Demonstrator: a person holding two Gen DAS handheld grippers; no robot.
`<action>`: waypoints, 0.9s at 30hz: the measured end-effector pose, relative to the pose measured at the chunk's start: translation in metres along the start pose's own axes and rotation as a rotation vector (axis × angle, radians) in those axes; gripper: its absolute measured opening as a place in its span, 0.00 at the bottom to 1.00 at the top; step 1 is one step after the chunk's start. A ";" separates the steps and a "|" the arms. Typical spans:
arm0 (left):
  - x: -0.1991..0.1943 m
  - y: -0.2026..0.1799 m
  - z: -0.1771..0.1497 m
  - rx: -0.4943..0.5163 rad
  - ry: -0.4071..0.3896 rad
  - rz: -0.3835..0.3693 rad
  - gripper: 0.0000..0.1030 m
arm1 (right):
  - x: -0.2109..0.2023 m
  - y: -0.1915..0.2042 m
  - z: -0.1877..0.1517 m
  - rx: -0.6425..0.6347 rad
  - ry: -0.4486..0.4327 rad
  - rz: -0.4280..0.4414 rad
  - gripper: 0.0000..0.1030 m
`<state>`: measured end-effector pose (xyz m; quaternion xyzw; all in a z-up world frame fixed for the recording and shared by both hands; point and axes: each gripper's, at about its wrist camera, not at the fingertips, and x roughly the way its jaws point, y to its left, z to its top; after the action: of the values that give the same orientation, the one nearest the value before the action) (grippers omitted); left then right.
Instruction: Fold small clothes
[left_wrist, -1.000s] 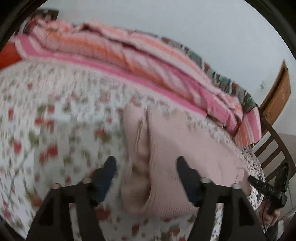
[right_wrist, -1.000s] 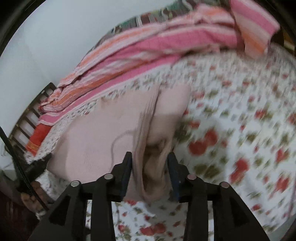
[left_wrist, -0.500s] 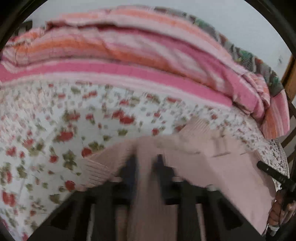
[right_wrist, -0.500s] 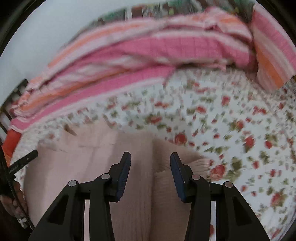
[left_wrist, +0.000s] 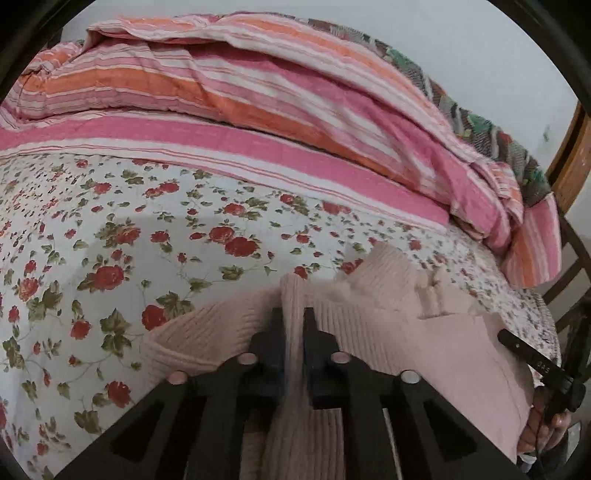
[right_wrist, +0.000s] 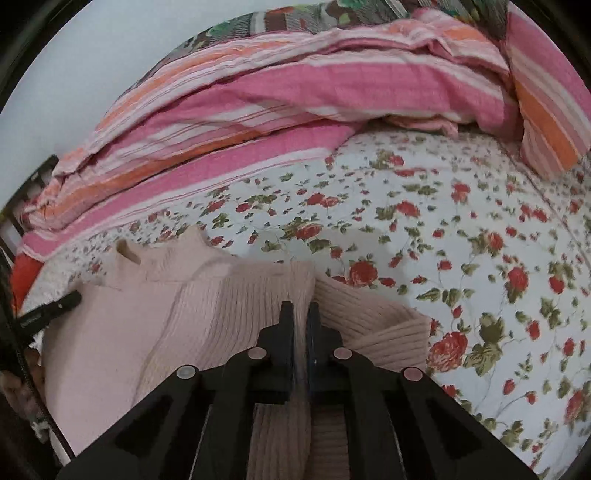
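Since a second ago both grippers have travelled across the bed, drawing the pale pink ribbed knit sweater (left_wrist: 436, 332) out flat on the white bedsheet printed with red roses (left_wrist: 110, 240). The left gripper (left_wrist: 293, 317) has just eased slightly, its jaws pinching a raised ridge of the knit. The right gripper (right_wrist: 300, 314) has just been closing, its jaws nearly together on a thin fold. A pink and orange striped quilt (right_wrist: 295, 92) lies bunched behind.

right tongs (right_wrist: 300, 314) pinching pink sweater (right_wrist: 236, 295), floral bedsheet (right_wrist: 424, 221)
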<state>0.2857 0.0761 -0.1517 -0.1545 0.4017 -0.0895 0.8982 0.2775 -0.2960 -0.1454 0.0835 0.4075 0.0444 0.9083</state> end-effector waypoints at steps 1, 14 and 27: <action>-0.003 0.002 0.000 -0.003 0.001 -0.008 0.22 | -0.004 0.001 -0.001 0.003 -0.006 -0.004 0.21; -0.056 0.044 0.008 -0.094 -0.144 -0.081 0.69 | -0.003 0.140 -0.036 -0.217 0.082 -0.011 0.54; -0.056 0.061 0.002 -0.051 -0.122 -0.030 0.69 | 0.065 0.143 0.011 -0.116 0.175 -0.185 0.54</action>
<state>0.2522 0.1492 -0.1331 -0.1885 0.3458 -0.0832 0.9154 0.3271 -0.1477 -0.1587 -0.0111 0.4881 -0.0091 0.8727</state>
